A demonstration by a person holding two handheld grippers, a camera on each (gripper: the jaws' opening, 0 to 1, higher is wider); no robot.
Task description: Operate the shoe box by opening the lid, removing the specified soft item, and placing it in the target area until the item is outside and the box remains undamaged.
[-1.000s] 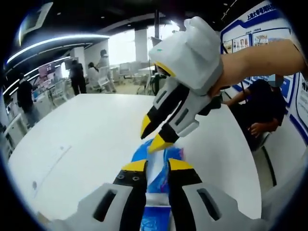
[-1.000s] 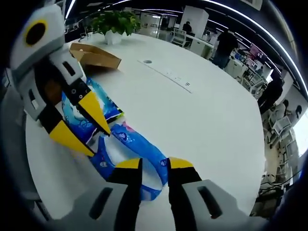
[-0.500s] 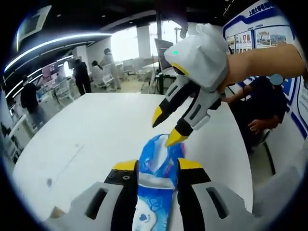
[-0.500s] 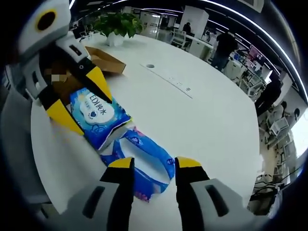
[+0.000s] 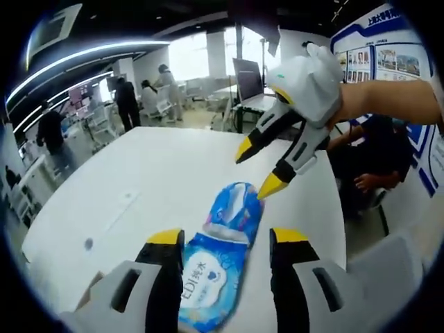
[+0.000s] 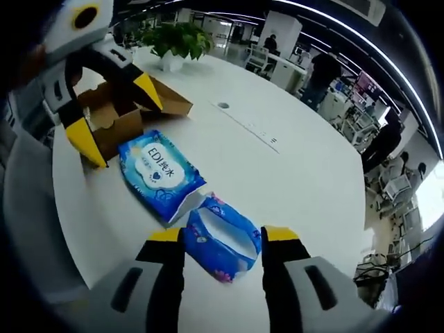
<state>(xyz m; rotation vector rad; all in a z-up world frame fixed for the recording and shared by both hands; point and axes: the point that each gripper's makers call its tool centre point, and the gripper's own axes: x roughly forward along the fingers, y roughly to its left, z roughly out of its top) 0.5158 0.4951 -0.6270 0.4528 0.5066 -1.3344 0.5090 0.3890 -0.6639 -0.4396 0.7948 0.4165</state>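
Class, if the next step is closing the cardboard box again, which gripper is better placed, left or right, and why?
Probably the left gripper: in the right gripper view it hangs open directly over the cardboard box. The right gripper sits farther off, by the two blue packs on the white table.

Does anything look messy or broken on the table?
Nothing looks broken. Two blue soft packs lie loose on the white table, one overlapping the other. The cardboard box behind them sits open, flaps up, with no visible tears. Both grippers are open.
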